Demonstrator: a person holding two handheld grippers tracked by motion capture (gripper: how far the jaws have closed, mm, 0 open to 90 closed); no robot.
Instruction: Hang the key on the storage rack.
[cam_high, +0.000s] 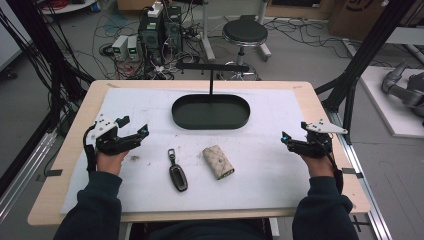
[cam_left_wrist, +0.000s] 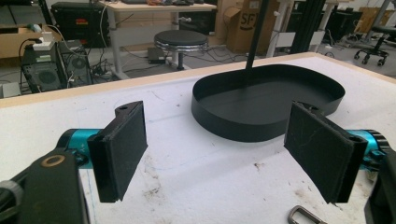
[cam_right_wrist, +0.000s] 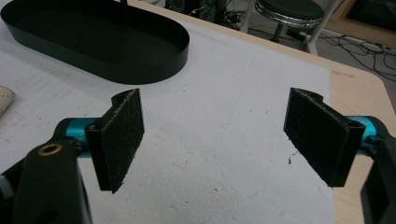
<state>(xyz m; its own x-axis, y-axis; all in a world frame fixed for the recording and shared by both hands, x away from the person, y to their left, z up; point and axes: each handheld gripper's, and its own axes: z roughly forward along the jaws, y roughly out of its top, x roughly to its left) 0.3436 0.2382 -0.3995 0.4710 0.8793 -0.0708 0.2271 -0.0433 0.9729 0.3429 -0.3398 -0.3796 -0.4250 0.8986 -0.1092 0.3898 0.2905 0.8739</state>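
Black key fob (cam_high: 177, 173) and beige pouch (cam_high: 218, 161) lie on the counter (cam_high: 260, 150) between the left gripper (cam_high: 143, 131) and right gripper (cam_high: 285, 137), both jaws spread and empty.

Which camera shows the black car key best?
The high view: the whole slim black car key fob lies flat on the white mat there. The left gripper view catches just its metal loop at the bottom edge.

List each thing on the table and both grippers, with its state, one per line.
left gripper: open, holding nothing, above the mat.
right gripper: open, holding nothing, above the mat.
black tray: upright, nothing in it, post standing at its far side.
car key: lying flat, untouched.
beige pouch: lying flat, untouched.
white mat: flat, stained in places.
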